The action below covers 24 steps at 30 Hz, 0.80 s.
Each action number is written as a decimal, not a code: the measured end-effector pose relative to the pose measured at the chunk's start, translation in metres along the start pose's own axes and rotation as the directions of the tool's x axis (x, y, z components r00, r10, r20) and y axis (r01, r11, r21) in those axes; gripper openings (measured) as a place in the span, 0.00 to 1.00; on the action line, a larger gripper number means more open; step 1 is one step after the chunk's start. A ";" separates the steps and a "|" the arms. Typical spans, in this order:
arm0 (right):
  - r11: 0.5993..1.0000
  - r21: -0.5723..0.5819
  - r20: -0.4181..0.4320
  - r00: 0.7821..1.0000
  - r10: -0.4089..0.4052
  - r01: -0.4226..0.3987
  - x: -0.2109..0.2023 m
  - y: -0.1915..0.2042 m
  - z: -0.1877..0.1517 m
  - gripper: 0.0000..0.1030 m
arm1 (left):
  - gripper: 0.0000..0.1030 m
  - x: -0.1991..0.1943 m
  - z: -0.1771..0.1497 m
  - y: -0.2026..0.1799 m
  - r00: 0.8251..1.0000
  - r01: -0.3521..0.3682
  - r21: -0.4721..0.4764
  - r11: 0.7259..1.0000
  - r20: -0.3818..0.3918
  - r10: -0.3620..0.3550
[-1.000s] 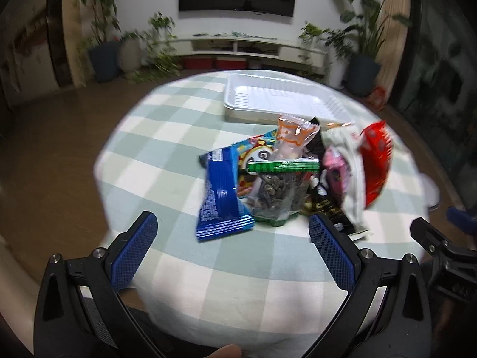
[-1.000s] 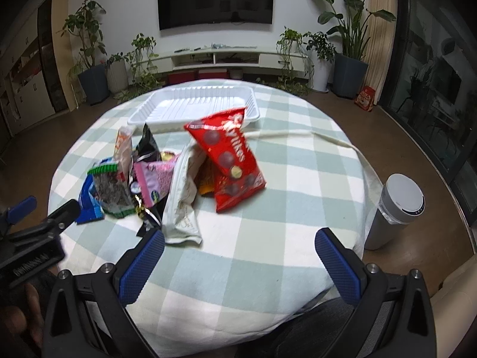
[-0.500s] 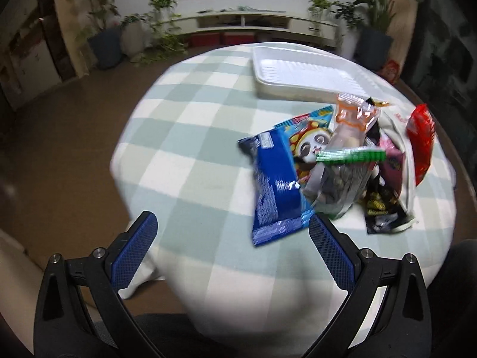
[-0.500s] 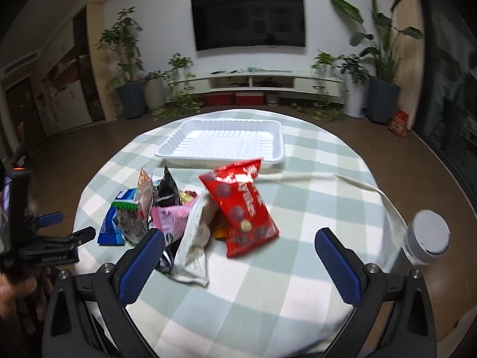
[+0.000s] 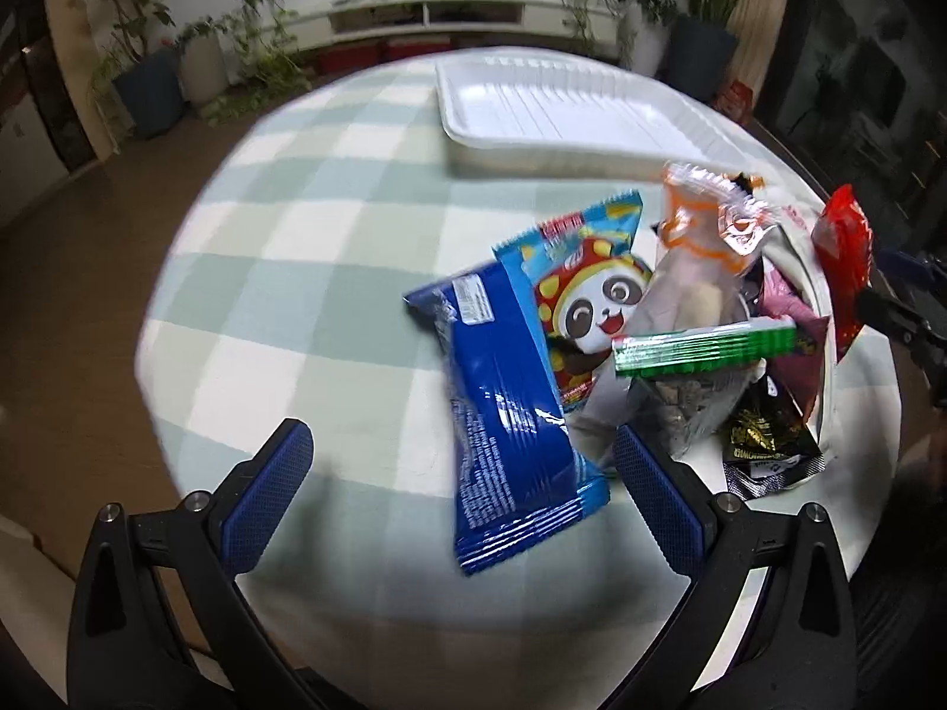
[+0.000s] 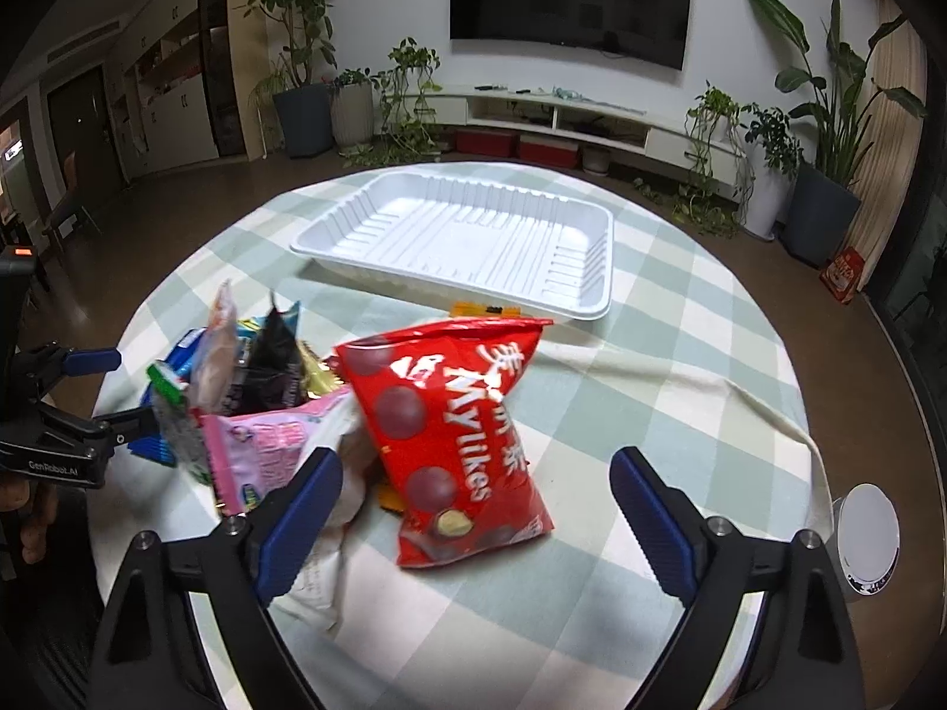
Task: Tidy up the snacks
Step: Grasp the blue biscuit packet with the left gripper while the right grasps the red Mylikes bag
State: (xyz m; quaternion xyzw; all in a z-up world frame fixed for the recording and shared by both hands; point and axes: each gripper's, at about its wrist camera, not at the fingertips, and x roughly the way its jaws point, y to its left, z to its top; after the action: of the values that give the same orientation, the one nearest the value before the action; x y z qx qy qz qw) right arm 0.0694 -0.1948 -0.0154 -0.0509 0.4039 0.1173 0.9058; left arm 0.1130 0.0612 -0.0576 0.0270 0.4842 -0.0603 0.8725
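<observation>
Left gripper (image 5: pixel 456 461) is spread wide, nothing held, and sits at the near edge of the counter (image 5: pixel 308 248). The blue packet (image 5: pixel 503 414) lies directly ahead of it, its near end between the two fingers, flat on the cloth. Long axis runs roughly along the approach line, tilted a little toward the left far end, so the jaws would close across the packet's short width. That looks like the likely first pick.

Right gripper (image 6: pixel 473 503) is also wide open and empty. The red Mylikes bag (image 6: pixel 450 432) is straight ahead between its fingers, long axis near-to-far, leaning on the snack pile (image 6: pixel 260 408) to its left.

The white tray (image 6: pixel 473 236) is empty, beyond the pile and just behind it from both views. Blue packet is nearer the left gripper, red bag nearer the right. All snacks are still outside the tray.
</observation>
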 end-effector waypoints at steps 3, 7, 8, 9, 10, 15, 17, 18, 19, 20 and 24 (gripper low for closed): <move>1.000 0.009 0.001 1.000 0.011 -0.011 0.006 -0.001 -0.001 0.91 | 1.00 0.009 0.007 0.006 1.000 -0.016 -0.014 1.000 -0.009 0.016; 0.999 -0.003 -0.009 0.999 0.045 -0.045 0.012 0.002 -0.003 0.87 | 1.00 0.017 0.009 0.013 1.000 -0.001 -0.029 1.000 -0.029 0.000; 0.999 -0.011 -0.020 0.999 0.037 -0.037 0.014 0.003 -0.003 0.82 | 1.00 0.021 0.010 0.015 0.999 -0.004 -0.030 1.000 -0.038 0.003; 1.000 -0.015 -0.030 0.999 0.014 -0.015 0.015 0.004 -0.004 0.79 | 1.00 0.023 0.011 0.017 0.999 -0.014 -0.038 0.999 -0.039 0.012; 1.000 -0.017 -0.035 0.999 -0.002 0.002 0.017 0.003 -0.004 0.77 | 1.00 0.023 0.010 0.019 0.999 -0.016 -0.042 0.999 -0.038 0.014; 1.000 0.007 -0.061 0.998 -0.007 0.007 0.021 -0.003 -0.004 0.75 | 0.97 0.026 0.015 0.019 0.999 0.036 -0.038 0.999 -0.032 -0.037; 1.000 0.001 -0.063 0.998 0.002 -0.002 0.022 -0.002 -0.003 0.74 | 0.78 0.026 0.016 0.018 0.998 0.055 -0.033 0.998 -0.038 -0.056; 1.000 -0.004 -0.065 0.998 0.001 -0.001 0.023 -0.002 -0.003 0.73 | 0.62 0.027 0.016 0.017 0.997 0.056 -0.033 0.998 -0.042 -0.057; 1.000 -0.007 -0.069 0.998 0.001 -0.001 0.024 -0.002 -0.003 0.72 | 0.51 0.028 0.017 0.018 0.998 0.053 -0.035 0.998 -0.043 -0.055; 1.000 -0.007 -0.074 0.997 0.005 -0.005 0.025 -0.002 -0.003 0.69 | 0.48 0.028 0.017 0.018 0.998 0.045 -0.036 0.998 -0.044 -0.047; 1.000 -0.001 -0.098 0.995 0.021 -0.021 0.031 -0.002 -0.004 0.61 | 0.35 0.030 0.016 0.019 0.999 0.028 -0.032 0.999 -0.039 -0.029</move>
State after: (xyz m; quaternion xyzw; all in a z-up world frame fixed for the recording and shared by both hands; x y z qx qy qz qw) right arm 0.0875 -0.1924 -0.0410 -0.0533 0.4484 0.1244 0.8835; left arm 0.1450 0.0764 -0.0748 0.0074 0.5024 -0.0647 0.8622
